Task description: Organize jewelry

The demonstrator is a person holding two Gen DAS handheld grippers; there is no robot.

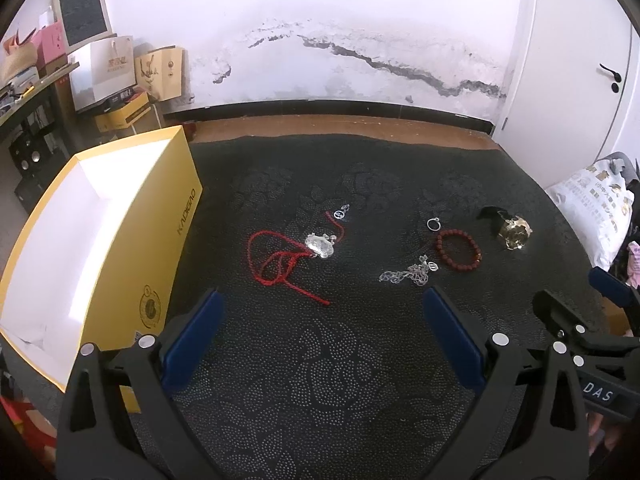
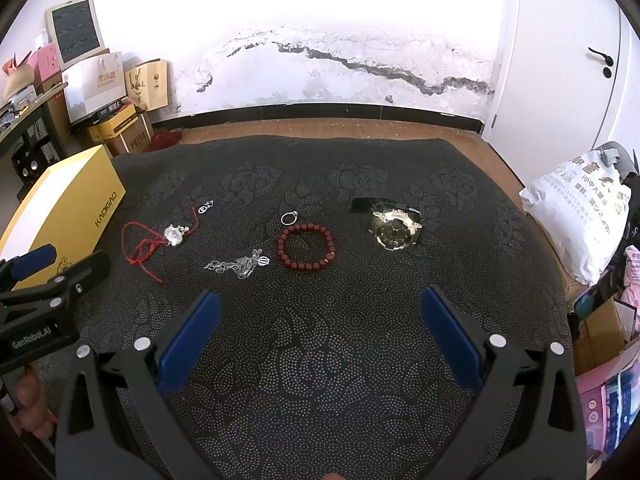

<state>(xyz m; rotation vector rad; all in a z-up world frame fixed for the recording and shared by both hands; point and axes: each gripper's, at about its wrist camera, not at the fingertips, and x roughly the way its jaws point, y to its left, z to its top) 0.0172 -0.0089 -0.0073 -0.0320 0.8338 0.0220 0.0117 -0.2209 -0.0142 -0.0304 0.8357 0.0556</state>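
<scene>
Jewelry lies spread on a dark patterned mat [image 1: 320, 380] [image 2: 320, 360]. A red cord necklace with a silver pendant [image 1: 319, 246] [image 2: 174, 236] is at the left, a silver chain [image 1: 412, 274] [image 2: 240, 265] in the middle, a dark red bead bracelet [image 1: 459, 250] [image 2: 306, 245] beside it, a small silver ring [image 1: 433, 224] [image 2: 289, 218] behind that, and a gold watch [image 1: 513, 233] [image 2: 394, 229] at the right. An open yellow box [image 1: 100, 240] [image 2: 68, 204] stands left. My left gripper [image 1: 322, 318] and right gripper [image 2: 320, 314] are both open, empty, short of the jewelry.
A white bag [image 2: 580, 216] and boxes [image 2: 608, 392] crowd the mat's right side. Paper bags and cartons [image 1: 120, 72] stand against the cracked wall at the far left. A white door [image 2: 560, 60] is at the right. Wooden floor [image 1: 340, 128] shows beyond the mat.
</scene>
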